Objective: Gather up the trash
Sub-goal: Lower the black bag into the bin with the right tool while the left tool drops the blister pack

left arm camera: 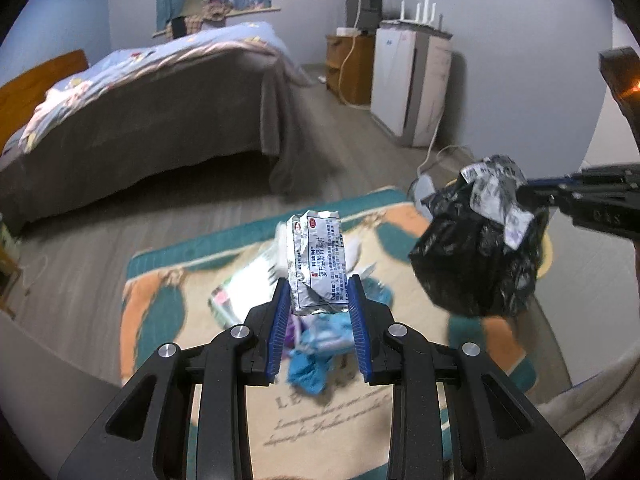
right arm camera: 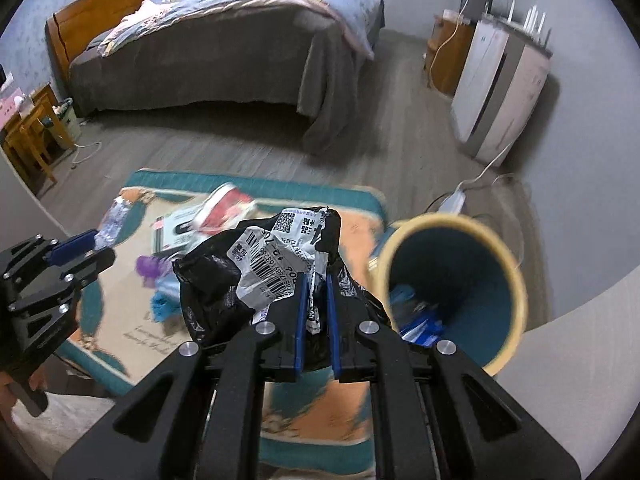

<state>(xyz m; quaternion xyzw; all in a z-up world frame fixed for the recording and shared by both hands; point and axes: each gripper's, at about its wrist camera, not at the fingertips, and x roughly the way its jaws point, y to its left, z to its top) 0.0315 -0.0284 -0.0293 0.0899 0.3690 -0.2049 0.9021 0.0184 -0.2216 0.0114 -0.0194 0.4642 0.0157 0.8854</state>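
A bed (left arm camera: 132, 120) fills the upper left of both views, with a white cabinet (left arm camera: 408, 88) against the wall at upper right. Below them a patterned rug (right arm camera: 352, 400) covers the floor, strewn at its centre with paper and blue scraps (left arm camera: 312, 364). A bin (right arm camera: 452, 292) stands at the rug's right edge in the right view, litter inside. The right claw (right arm camera: 316, 308) is nearly closed, pinching a black bag (right arm camera: 208, 292) wrapped in a barcoded label, held above the rug. The left claw (left arm camera: 320, 304) is partly closed on a silver packet (left arm camera: 318, 264), upright at the left view's centre.
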